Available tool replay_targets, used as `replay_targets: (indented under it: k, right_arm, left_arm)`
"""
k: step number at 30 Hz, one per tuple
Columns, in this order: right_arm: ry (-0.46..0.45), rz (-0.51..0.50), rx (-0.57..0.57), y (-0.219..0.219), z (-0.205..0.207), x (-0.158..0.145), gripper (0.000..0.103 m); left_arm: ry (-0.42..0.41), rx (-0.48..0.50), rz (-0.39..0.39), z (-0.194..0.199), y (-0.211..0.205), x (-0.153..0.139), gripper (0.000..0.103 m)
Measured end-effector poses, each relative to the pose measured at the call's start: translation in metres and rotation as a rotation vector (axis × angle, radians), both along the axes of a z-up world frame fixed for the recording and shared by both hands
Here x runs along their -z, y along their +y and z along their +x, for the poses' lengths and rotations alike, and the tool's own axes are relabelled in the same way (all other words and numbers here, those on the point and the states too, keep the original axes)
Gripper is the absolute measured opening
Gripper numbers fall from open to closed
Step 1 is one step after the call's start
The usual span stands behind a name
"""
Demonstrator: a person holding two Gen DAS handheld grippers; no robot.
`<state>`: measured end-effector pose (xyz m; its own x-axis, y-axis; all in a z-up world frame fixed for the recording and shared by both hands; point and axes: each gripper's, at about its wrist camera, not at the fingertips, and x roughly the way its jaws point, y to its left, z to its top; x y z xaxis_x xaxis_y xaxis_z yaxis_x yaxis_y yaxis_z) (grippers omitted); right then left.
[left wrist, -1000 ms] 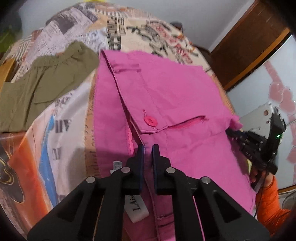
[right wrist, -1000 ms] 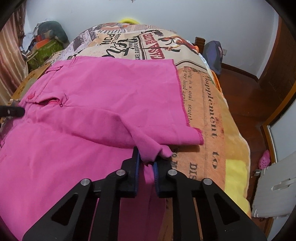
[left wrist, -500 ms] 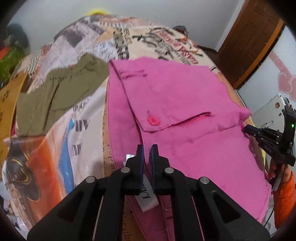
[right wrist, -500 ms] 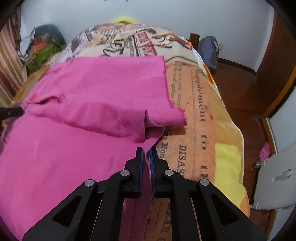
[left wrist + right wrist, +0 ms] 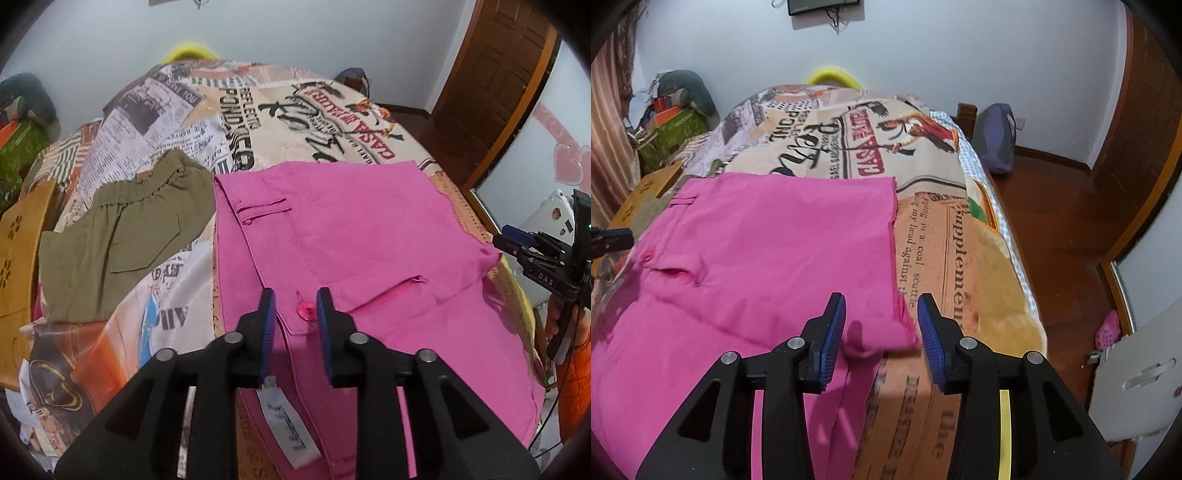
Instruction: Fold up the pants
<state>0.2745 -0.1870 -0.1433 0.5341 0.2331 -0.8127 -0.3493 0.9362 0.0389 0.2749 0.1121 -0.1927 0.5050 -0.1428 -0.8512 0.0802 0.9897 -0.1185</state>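
Lying folded — pink pants on bedspread

Pale blue-grey walls, reddish wooden floor, dark wood door at right, bed under a newsprint-patterned cover — yellow headboard arc behind, cluttered corner at left
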Motion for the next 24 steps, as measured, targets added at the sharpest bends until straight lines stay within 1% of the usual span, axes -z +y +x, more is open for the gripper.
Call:
replay_targets:
  k: [1, 5, 7, 9, 11, 13, 14, 15, 17, 18, 19, 24]
  right_arm:
    - [0.014, 0.000, 0.001, 0.000, 0.005, 0.006, 0.041]
    - [0.084, -0.001, -0.005, 0.003, 0.020, 0.034, 0.041]
    - [0.113, 0.000, -0.015, 0.005, 0.022, 0.045, 0.041]
    - [0.113, 0.001, -0.023, 0.006, 0.021, 0.049, 0.043]
    - [0.103, -0.001, -0.044, 0.009, 0.019, 0.048, 0.043]
    - [0.100, -0.001, -0.056, 0.010, 0.017, 0.048, 0.036]
    - [0.099, -0.001, -0.065, 0.011, 0.017, 0.048, 0.034]
    - [0.094, -0.008, -0.069, 0.011, 0.017, 0.048, 0.031]
    - [0.078, -0.032, -0.075, 0.014, 0.015, 0.049, 0.027]
    - [0.075, -0.037, -0.077, 0.015, 0.016, 0.050, 0.025]
    - [0.072, -0.041, -0.077, 0.016, 0.016, 0.050, 0.024]
    - [0.074, -0.044, -0.078, 0.014, 0.017, 0.051, 0.023]
  left_arm:
    - [0.012, -0.003, -0.009, 0.003, 0.002, 0.005, 0.029]
    - [0.065, -0.009, -0.047, 0.014, 0.006, 0.027, 0.030]
    - [0.075, -0.014, -0.068, 0.017, 0.007, 0.034, 0.031]
    - [0.069, -0.021, -0.088, 0.019, 0.008, 0.037, 0.031]
    - [0.063, -0.020, -0.078, 0.021, 0.006, 0.038, 0.031]
    - [0.053, -0.010, -0.048, 0.023, 0.001, 0.038, 0.031]
    - [0.050, -0.006, -0.038, 0.025, 0.000, 0.038, 0.031]
    - [0.046, -0.003, -0.026, 0.026, -0.002, 0.038, 0.030]
    - [0.033, -0.005, 0.004, 0.027, -0.004, 0.037, 0.012]
    - [0.024, -0.021, 0.043, 0.029, -0.005, 0.037, 0.004]
    - [0.020, -0.030, 0.068, 0.030, -0.006, 0.037, 0.004]
    - [0.001, -0.042, 0.100, 0.028, -0.003, 0.036, 0.004]
